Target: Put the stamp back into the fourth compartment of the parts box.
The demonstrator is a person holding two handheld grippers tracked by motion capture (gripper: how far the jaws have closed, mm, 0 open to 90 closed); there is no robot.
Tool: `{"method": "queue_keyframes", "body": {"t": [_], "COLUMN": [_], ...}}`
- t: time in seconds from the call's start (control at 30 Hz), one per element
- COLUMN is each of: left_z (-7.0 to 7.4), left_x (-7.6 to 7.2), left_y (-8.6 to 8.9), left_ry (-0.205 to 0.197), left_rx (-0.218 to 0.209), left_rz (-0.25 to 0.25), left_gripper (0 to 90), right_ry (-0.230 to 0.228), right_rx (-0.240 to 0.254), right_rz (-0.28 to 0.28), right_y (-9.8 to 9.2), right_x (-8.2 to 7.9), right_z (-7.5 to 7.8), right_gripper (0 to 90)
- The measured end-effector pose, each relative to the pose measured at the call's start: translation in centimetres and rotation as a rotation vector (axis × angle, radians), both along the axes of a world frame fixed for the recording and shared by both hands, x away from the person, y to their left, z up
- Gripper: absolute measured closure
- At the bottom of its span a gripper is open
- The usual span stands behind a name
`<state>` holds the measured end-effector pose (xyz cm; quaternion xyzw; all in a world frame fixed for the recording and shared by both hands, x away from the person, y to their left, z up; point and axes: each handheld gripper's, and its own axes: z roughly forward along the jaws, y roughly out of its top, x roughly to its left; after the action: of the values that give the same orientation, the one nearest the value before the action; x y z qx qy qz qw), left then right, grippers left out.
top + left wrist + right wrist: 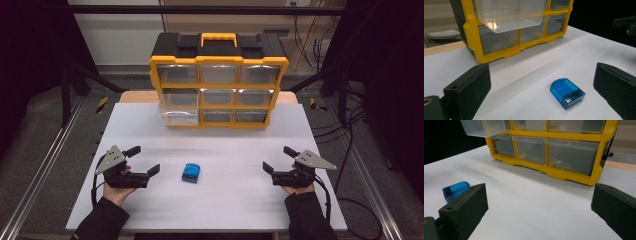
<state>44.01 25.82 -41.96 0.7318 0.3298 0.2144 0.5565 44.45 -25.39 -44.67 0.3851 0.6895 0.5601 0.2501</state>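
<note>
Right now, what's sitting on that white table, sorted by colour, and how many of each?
Blue: 1, the small clear-blue box.
Yellow and black: 1, the drawer cabinet, with one clear drawer pulled out.
Black: 2, the left gripper and the right gripper, held over the table.
Total: 4.

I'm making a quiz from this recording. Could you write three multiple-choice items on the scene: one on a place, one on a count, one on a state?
1. Where does the blue case lie?
A. between the two grippers
B. in a drawer
C. on top of the organizer

2. How many drawers does the organizer have?
A. four
B. six
C. nine

3. How is the left gripper?
A. open, holding nothing
B. shut on the case
C. shut on a drawer

Key: 1 A, it lies on the table between the left gripper and the right gripper. 2 C, three rows of three. 3 A, its jaws stand apart.
</note>
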Motion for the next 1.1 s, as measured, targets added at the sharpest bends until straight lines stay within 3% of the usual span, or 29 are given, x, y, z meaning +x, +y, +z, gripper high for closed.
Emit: {"method": "queue_keyframes", "body": {"t": [0.4, 1.1], "left_z": [0.1, 0.1], "left_x": [-0.1, 1.0], "left_y": [-2.1, -5.7], "left_ry": [0.031, 0.08], "left_rx": [0.021, 0.075], "left_rz": [-0.021, -0.054], "left_gripper": [0.9, 0.5], "right_ry": [-0.001, -0.001], "right_rx": [0.001, 0.005], "right_rz": [-0.001, -0.003], "right_y": [0.0, 0.0], "right_x": [0.0, -0.1], "right_z": [0.0, 0.1], "right_gripper": [1.0, 0.7]}}
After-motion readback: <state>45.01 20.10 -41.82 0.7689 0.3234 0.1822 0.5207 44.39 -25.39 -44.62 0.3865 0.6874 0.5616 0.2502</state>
